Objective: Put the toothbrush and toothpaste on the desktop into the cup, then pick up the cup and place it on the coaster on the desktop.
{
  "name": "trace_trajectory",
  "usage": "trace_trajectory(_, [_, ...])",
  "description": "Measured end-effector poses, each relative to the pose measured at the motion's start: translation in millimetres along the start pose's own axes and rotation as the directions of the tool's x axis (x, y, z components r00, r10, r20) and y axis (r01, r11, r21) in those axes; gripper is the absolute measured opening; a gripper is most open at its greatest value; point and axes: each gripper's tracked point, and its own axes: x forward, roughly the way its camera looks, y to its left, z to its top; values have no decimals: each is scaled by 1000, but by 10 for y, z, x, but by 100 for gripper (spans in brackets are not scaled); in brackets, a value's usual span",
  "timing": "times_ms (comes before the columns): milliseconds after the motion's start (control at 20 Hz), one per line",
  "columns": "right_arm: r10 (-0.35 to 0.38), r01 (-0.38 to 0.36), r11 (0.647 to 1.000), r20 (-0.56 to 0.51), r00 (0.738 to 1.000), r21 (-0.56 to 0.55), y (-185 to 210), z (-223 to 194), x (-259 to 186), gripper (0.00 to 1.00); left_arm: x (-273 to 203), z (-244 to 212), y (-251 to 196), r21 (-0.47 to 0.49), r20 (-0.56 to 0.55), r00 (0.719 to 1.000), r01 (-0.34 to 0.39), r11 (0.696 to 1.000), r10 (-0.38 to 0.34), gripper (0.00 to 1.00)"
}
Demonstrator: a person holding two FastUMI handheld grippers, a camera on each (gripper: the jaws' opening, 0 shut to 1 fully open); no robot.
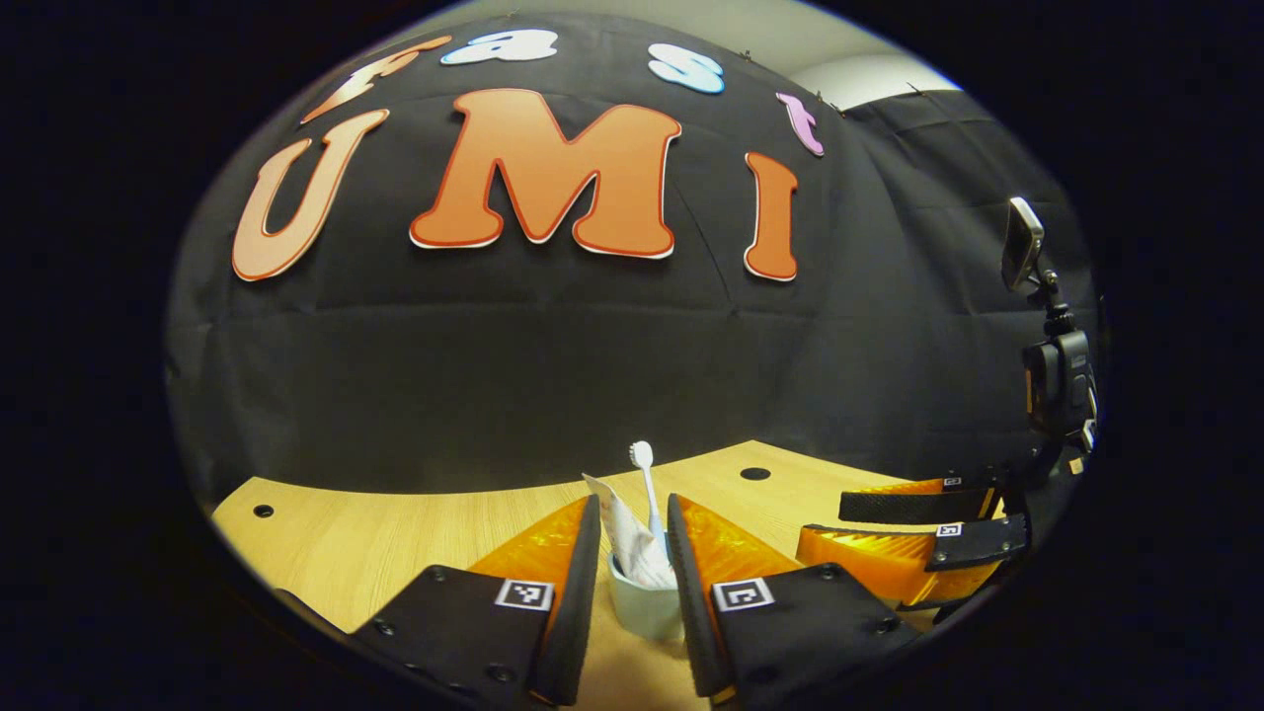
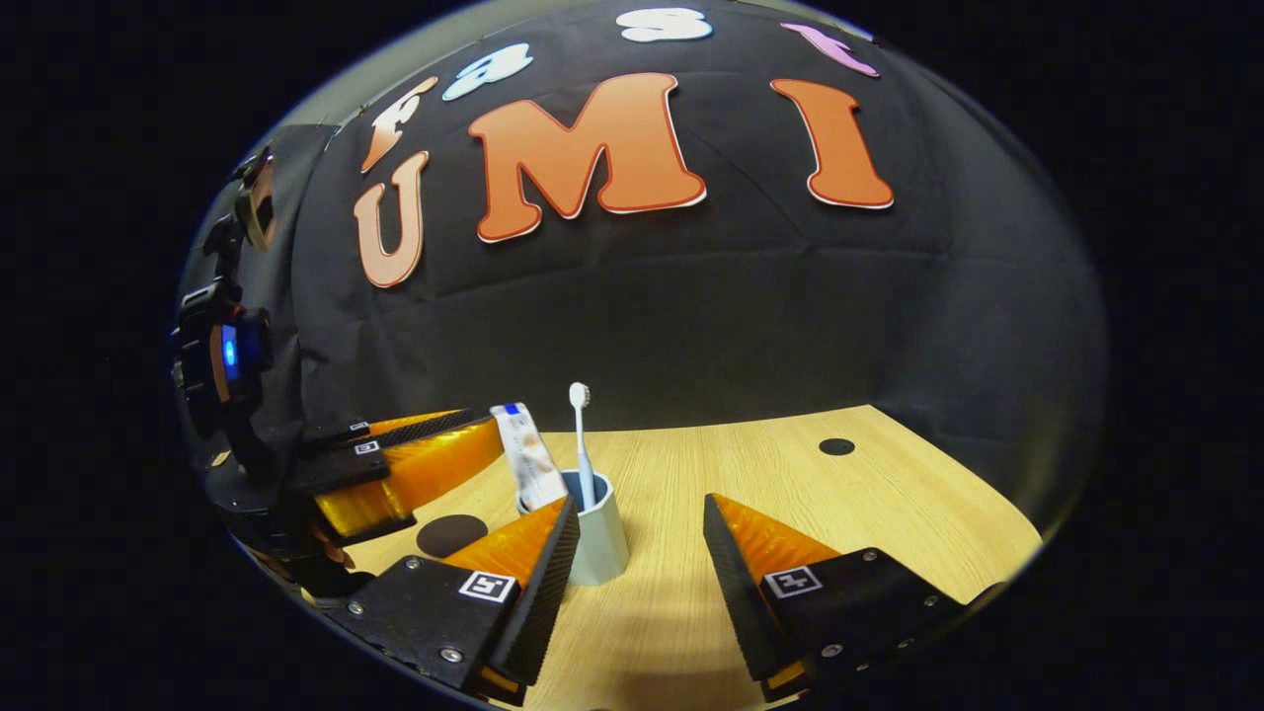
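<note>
Left tool: fingers level, narrow gap, pads straddling cup, contact unclear. Right tool: jaws spread wide, gripping nothing, low over table, just right of left tool.

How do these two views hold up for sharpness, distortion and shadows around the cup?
Left gripper view: sharp; fisheye bows the desk edge; the cup sits shaded between the fingers. Right gripper view: equally sharp, with the toothbrush and toothpaste crisp; a soft shadow lies on the desk in front of the cup; no glare.
</note>
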Motion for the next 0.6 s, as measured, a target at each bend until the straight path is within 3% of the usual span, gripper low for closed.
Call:
trace_trajectory(100, [-4, 3, 1000, -22, 1000, -14, 99, 22, 4, 77, -125, 30, 90, -17, 10, 1000, -7, 1000, 8, 60])
trace_trajectory(250, [21, -24, 999, -118, 993, -29, 332, -97, 31, 77, -348, 88, 286, -22, 20, 1000, -24, 999, 24, 65])
trace_trajectory(400, [-6, -3, 999, -222, 975, -39, 432, -249, 124, 77, -590, 156, 474, -7, 39, 998, -46, 999, 47, 71])
trace_trajectory(450, [-7, 1, 1000, -258, 966, -23, 480, -287, 137, 77, -674, 196, 540, 2, 48, 997, -56, 998, 56, 80])
trace_trajectory(600, [-3, 5, 1000, -333, 943, 6, 640, -363, 171, 77, -876, 287, 762, 19, 75, 992, -99, 995, 98, 90])
